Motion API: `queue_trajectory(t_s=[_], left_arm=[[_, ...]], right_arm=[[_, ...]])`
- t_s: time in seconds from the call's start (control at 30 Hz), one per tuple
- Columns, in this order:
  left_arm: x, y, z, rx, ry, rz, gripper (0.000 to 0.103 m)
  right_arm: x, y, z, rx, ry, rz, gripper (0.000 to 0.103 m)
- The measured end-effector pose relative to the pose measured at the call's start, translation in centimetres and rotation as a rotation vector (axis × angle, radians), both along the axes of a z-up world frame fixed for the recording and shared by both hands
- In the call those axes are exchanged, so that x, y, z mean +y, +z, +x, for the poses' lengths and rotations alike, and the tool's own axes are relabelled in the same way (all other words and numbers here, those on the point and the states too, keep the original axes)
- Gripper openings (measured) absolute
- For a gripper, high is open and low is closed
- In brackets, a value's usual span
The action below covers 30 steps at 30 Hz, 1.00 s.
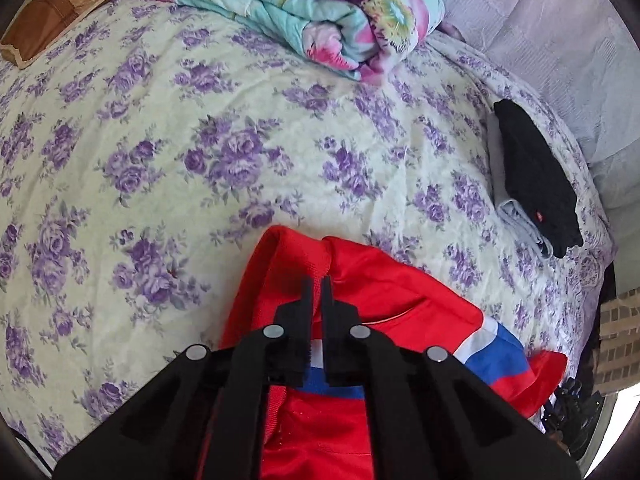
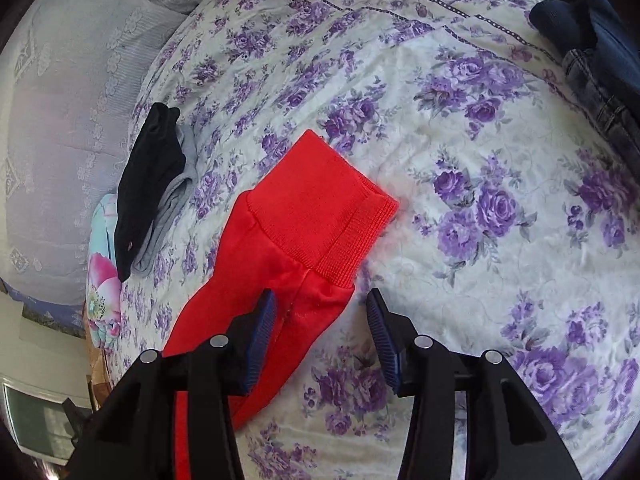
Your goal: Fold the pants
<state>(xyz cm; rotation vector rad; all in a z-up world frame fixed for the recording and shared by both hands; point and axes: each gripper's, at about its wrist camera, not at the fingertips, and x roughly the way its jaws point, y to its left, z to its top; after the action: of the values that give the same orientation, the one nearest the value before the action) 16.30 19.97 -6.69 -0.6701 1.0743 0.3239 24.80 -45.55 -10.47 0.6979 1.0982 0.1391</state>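
- We see red pants (image 1: 360,280) lying on a bed with a purple-flowered sheet (image 1: 180,140).
- Our left gripper (image 1: 319,284) has its jaws pressed together on the red cloth near the white and blue stripes.
- Our right gripper (image 2: 320,304) stands apart over a leg cuff (image 2: 320,200), one pad (image 2: 264,320) over the cloth, not clamping.
- Folded black and grey clothes (image 2: 152,184) lie well apart, beside a flowered blanket (image 1: 300,12).
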Motion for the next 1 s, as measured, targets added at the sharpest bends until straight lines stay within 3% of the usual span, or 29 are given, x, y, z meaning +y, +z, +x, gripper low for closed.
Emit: queue_trajectory(t_s=[0.03, 0.07, 0.13, 0.23, 0.3, 0.37, 0.43, 0.5, 0.6, 0.77, 0.9, 1.0], left_arm=[[-0.1, -0.3, 0.1, 0.004, 0.003, -0.001, 0.006], [-0.2, -0.5, 0.2, 0.006, 0.006, 0.0, 0.008], [-0.5, -0.4, 0.2, 0.005, 0.004, 0.009, 0.012], [-0.9, -0.1, 0.3, -0.005, -0.009, 0.032, 0.021], [-1.2, 0.0, 0.5, -0.002, -0.023, 0.056, 0.024], [-1.4, -0.4, 0.8, 0.02, -0.038, 0.08, 0.032], [-1.6, -1.4, 1.1, 0.058, -0.04, 0.105, 0.037], [-1.8, -1.9, 1.2, 0.062, -0.043, 0.119, 0.037], [-1.8, -1.1, 1.1, 0.048, -0.044, 0.11, 0.037], [-1.2, -0.1, 0.9, 0.001, -0.041, 0.075, 0.04], [-1.6, -1.0, 1.7, 0.01, -0.048, 0.059, 0.042], [-2.3, -1.8, 2.5, 0.05, -0.066, 0.126, 0.042]], right_arm=[[0.3, 0.2, 0.2, -0.016, 0.011, -0.005, 0.019], [0.6, 0.6, 0.2, -0.034, 0.028, -0.025, 0.015], [1.1, 2.3, -0.4, -0.084, 0.061, -0.092, 0.014], [1.3, 5.5, -2.2, -0.133, 0.127, -0.283, 0.014], [0.8, 6.4, -3.3, -0.12, 0.162, -0.391, 0.014], [0.0, 5.3, -3.4, -0.06, 0.165, -0.442, 0.014], [-0.7, 2.5, -3.0, 0.016, 0.168, -0.426, 0.016], [-0.9, 1.1, -3.1, 0.028, 0.144, -0.41, 0.018], [-1.7, 2.8, -4.3, 0.001, 0.09, -0.366, 0.036], [-3.8, 6.6, -5.8, -0.113, 0.001, -0.376, 0.037], [-3.9, 6.4, -2.3, -0.114, 0.03, -0.413, 0.037], [-3.3, 3.9, -0.1, -0.026, 0.092, -0.415, 0.04]])
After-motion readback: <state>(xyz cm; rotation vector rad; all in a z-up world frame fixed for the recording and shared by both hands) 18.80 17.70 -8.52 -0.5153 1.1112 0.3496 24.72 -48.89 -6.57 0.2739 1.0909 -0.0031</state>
